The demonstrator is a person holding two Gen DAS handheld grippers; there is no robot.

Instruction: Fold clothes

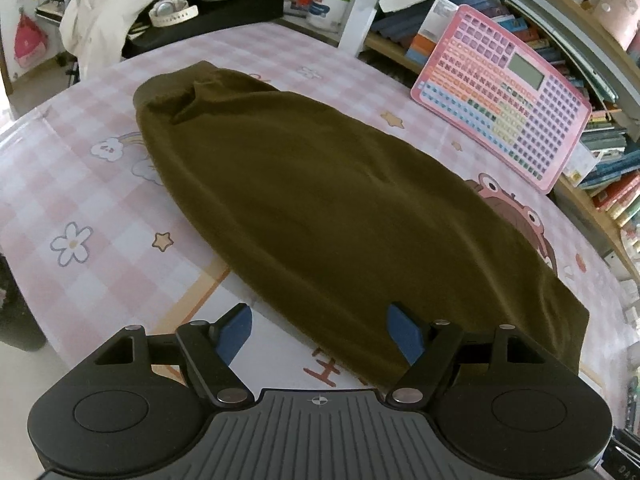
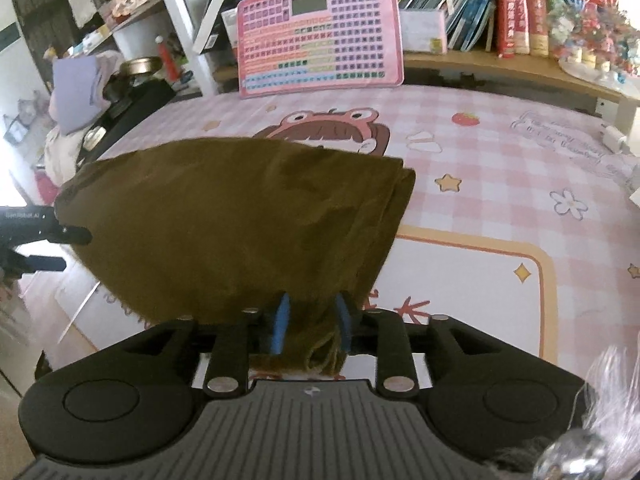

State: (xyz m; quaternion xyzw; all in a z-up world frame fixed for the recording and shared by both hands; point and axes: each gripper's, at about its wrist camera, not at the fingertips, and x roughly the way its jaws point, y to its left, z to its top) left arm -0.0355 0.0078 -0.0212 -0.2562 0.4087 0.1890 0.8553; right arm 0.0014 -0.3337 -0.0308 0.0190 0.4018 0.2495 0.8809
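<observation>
Blue pads of my left gripper (image 1: pixel 320 334) stood spread wide apart, holding nothing; the right pad (image 1: pixel 404 332) hung over the near edge of the olive-brown garment (image 1: pixel 320 200), the left pad over bare tablecloth (image 1: pixel 100 240). My right gripper (image 2: pixel 312 320) was pinched on a bunched fold of that same garment (image 2: pixel 240 220), cloth gathered between its two blue pads and hanging below them.

From the left wrist, the garment lay flat on the pink checked tablecloth as one long, narrow shape. Its long axis ran diagonally, from the near right, by my gripper, away to the far left, where a ribbed band and a small crumpled fold marked the far end. From the right wrist, the held end rose toward the camera and the cloth spread out beyond it, with layered folded edges on its right side. At the left edge of that view my other gripper (image 2: pixel 44 240) showed dark, just beside the cloth's left corner.

Farther back, a pink keyboard toy (image 1: pixel 504 96) leaned against the shelf of books (image 2: pixel 460 4) at the table's far edge. To the far left sat a black case (image 1: pixel 224 12) with a white watch (image 1: pixel 172 12) on it, beside a heap of cream cloth (image 1: pixel 96 24).
</observation>
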